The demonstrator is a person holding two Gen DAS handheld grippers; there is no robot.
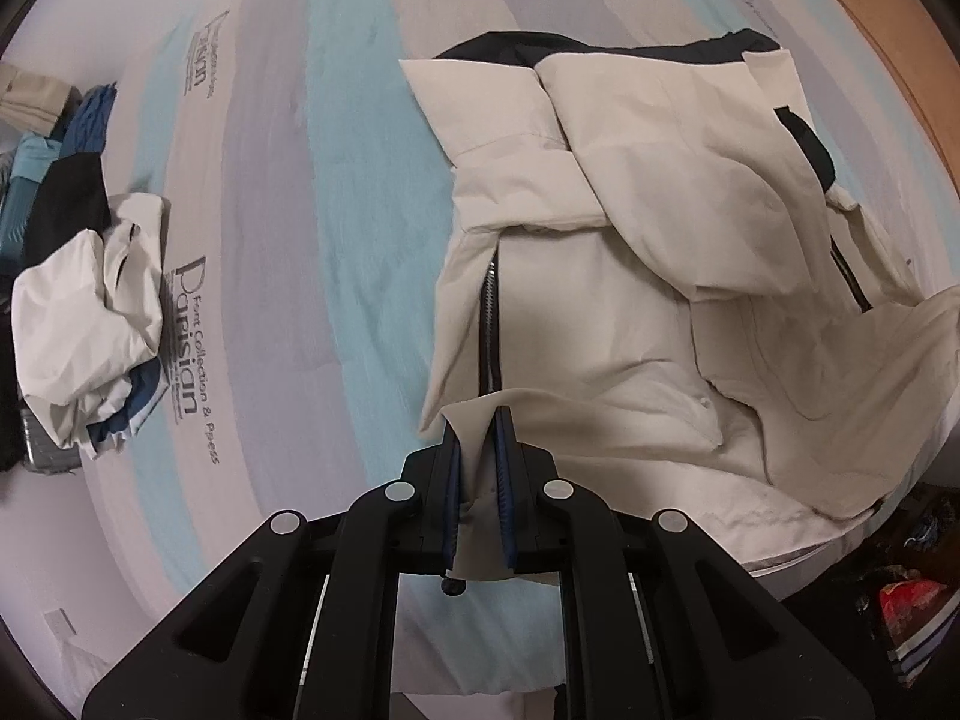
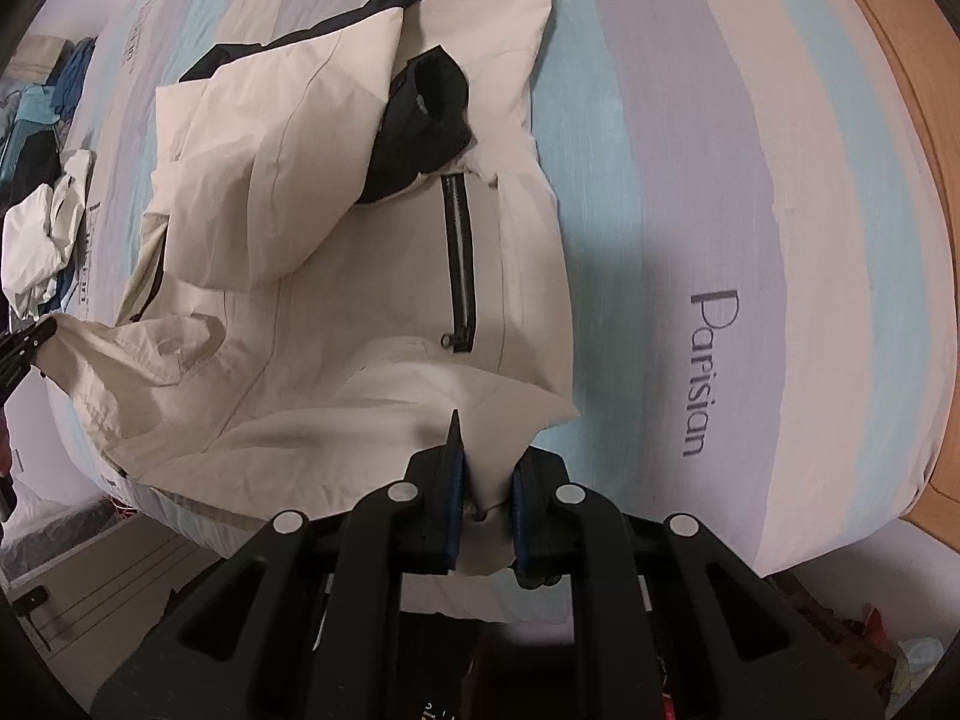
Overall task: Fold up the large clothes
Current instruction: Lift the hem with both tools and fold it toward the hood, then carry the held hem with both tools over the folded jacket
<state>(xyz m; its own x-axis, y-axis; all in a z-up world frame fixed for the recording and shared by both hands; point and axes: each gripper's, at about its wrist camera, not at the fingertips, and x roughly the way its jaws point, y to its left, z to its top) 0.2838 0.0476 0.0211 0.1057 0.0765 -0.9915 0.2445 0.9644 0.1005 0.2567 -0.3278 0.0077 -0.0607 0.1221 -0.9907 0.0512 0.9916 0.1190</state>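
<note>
A cream jacket [image 1: 630,276] with black trim and zips lies partly folded on a striped bed [image 1: 270,240]. My left gripper [image 1: 478,420] is shut on the jacket's near hem, at its left corner beside a zip. In the right wrist view the same jacket [image 2: 336,228] shows a black cuff [image 2: 429,114] and a pocket zip [image 2: 459,258]. My right gripper [image 2: 486,450] is shut on the hem at the jacket's right corner, with cloth bunched between its blue pads. The tip of my left gripper [image 2: 33,336] shows at the far left, holding the other corner lifted.
A heap of crumpled clothes [image 1: 84,276], white, blue and black, lies on the left side of the bed. A wooden bed frame [image 2: 900,60] curves along the right. The bed's near edge drops to a floor with clutter [image 1: 912,600].
</note>
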